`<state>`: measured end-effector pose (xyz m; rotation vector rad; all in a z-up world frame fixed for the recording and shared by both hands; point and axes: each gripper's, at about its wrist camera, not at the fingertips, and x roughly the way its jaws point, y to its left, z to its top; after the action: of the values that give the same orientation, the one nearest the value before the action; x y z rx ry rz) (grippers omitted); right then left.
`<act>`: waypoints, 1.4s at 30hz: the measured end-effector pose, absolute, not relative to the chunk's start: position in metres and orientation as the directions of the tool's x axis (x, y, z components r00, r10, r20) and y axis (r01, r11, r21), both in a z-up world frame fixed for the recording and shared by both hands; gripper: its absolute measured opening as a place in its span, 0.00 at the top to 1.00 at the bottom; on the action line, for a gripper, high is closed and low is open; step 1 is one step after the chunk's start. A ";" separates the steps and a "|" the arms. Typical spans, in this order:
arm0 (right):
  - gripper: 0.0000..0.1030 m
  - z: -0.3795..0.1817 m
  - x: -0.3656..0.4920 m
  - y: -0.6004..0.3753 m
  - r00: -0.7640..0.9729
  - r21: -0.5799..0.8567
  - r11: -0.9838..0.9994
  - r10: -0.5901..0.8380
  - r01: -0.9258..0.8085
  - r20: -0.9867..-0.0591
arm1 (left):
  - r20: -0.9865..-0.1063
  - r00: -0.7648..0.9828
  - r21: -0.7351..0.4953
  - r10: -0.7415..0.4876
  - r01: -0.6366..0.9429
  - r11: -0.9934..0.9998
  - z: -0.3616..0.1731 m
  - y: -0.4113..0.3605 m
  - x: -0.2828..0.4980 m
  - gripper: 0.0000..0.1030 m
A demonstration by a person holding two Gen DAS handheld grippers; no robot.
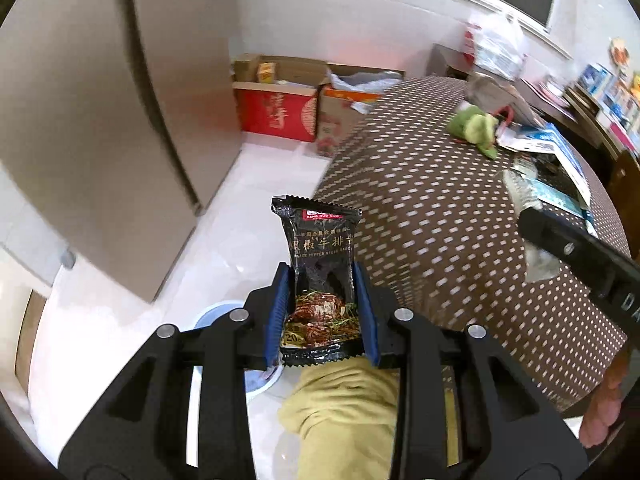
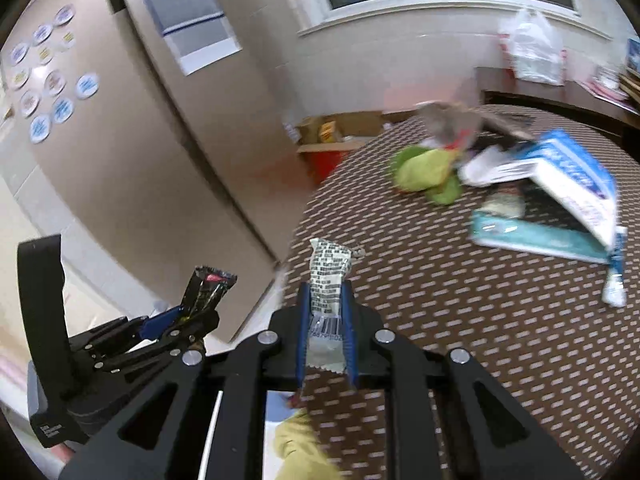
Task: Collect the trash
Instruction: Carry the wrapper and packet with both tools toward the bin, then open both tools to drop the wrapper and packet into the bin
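My left gripper [image 1: 322, 276] is shut on a black steak-sauce packet [image 1: 320, 256], held upright over the white floor beside the table. It also shows in the right wrist view [image 2: 188, 312] at lower left, with the packet [image 2: 208, 286] in it. My right gripper [image 2: 326, 296] is shut on a white wrapper with black print [image 2: 326, 276], held above the edge of the brown dotted table [image 2: 460, 320]. A blue bin rim [image 1: 218, 314] shows on the floor below my left gripper.
On the table lie a green plush toy [image 2: 426, 174], a blue-and-white booklet [image 2: 576, 184] and a dark book [image 2: 532, 220]. Cardboard and red boxes [image 1: 276, 108] stand by the wall. A beige cabinet [image 1: 100, 128] is at left. A yellow-green cloth [image 1: 344, 412] lies below.
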<state>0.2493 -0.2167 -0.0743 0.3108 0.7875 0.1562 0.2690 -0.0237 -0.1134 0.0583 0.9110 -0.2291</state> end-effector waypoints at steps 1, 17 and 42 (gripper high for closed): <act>0.85 -0.074 0.250 -0.207 0.690 0.332 0.942 0.268 -0.042 -0.672 | -0.789 0.593 -0.047 -0.161 0.203 0.978 -0.113 -0.015 0.265 0.69; 0.85 -0.100 0.264 -0.062 0.530 0.306 0.915 0.402 -0.263 -0.746 | -0.837 0.546 -0.053 -0.032 -0.021 0.998 -0.141 0.093 0.250 0.69; 0.38 -0.149 0.290 0.013 0.423 0.270 0.932 0.351 -0.242 -0.835 | -0.855 0.515 -0.043 0.058 -0.182 0.982 -0.160 0.162 0.229 0.35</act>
<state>0.2897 0.0131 -0.1491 0.1143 1.0723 0.3721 0.2291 0.1620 -0.1605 -0.1331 1.0208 0.1445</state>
